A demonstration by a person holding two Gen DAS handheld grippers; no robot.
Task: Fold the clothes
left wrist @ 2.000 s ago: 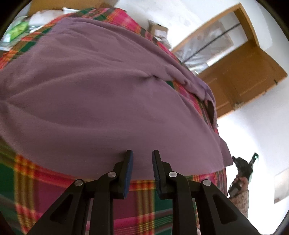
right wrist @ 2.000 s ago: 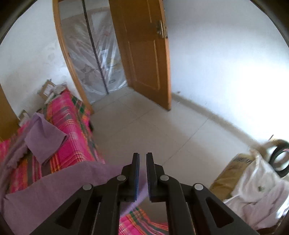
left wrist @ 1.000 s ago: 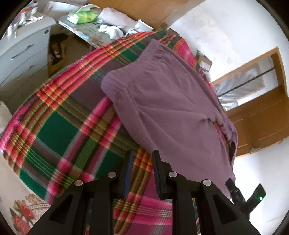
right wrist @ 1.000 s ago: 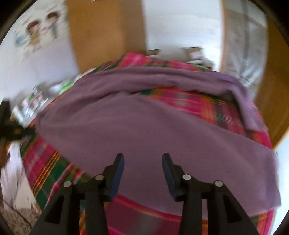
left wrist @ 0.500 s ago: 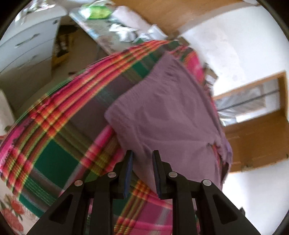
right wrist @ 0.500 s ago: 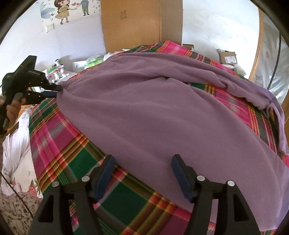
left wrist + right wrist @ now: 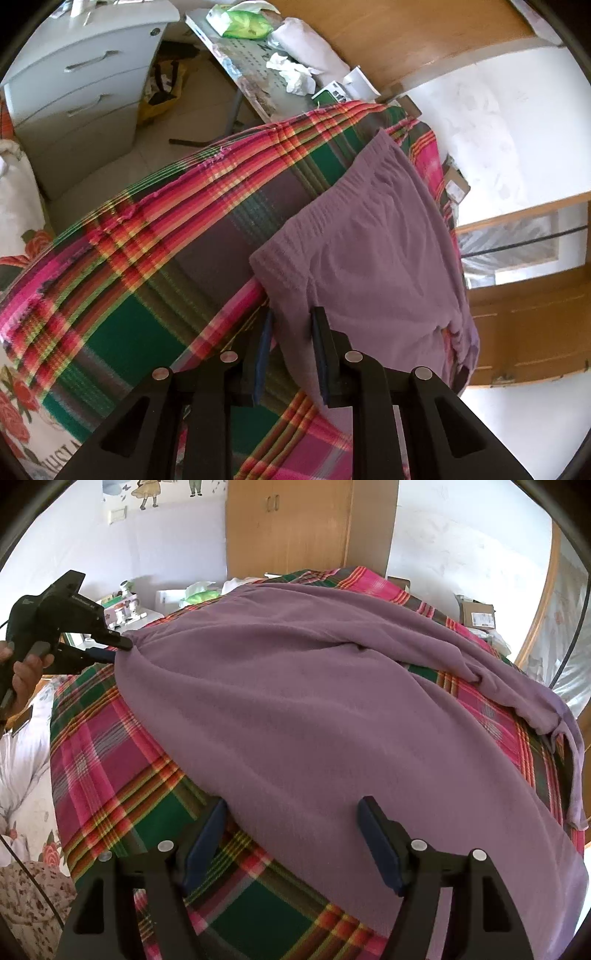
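Note:
Purple trousers (image 7: 369, 251) with an elastic waistband lie spread on a plaid blanket (image 7: 147, 277). My left gripper (image 7: 290, 332) is narrowly open, and the near waistband corner sits between its fingers. The right wrist view shows the same left gripper (image 7: 114, 648) at the far left corner of the trousers (image 7: 314, 701), held by a hand (image 7: 26, 668). My right gripper (image 7: 291, 830) is wide open just above the near side edge of the cloth, one finger over the blanket (image 7: 110, 757) and one over the purple fabric. Both legs run off to the right.
A white drawer unit (image 7: 81, 85) and a cluttered desk (image 7: 258, 85) stand beyond the bed's left end. A wooden wardrobe (image 7: 295, 528) is behind, cardboard boxes (image 7: 476, 616) and a wooden door (image 7: 524, 325) to the right. Floral bedding (image 7: 22, 757) lies at the left.
The left gripper left the side hem and came up to the waistband corner. The right gripper turned from facing the door to the trousers and opened wide.

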